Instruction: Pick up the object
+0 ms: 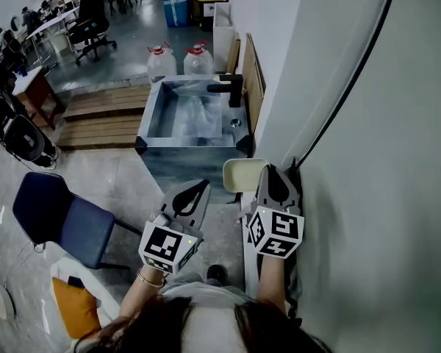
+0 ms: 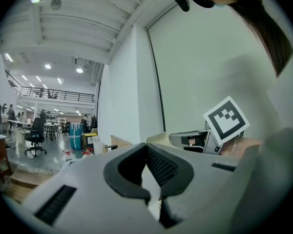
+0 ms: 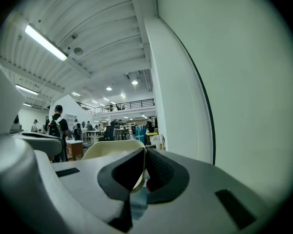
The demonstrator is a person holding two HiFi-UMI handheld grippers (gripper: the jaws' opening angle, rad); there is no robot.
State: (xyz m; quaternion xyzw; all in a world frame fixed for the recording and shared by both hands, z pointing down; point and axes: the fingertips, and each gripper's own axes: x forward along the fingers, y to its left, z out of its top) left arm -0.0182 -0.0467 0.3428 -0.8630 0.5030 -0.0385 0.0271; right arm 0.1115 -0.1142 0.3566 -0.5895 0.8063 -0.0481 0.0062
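A cream plate hangs beside the white wall, just left of my right gripper. In the right gripper view the plate spreads out to the left of the jaws, and its rim runs in between the fingertips. My right gripper is shut on that rim. My left gripper is held lower left of the plate and apart from it. Its jaws meet at the tips with nothing between them, so it is shut.
A steel sink basin with a black tap stands ahead. Two water bottles are behind it, and wooden pallets lie to its left. A blue chair is at lower left. The wall with a black cable fills the right.
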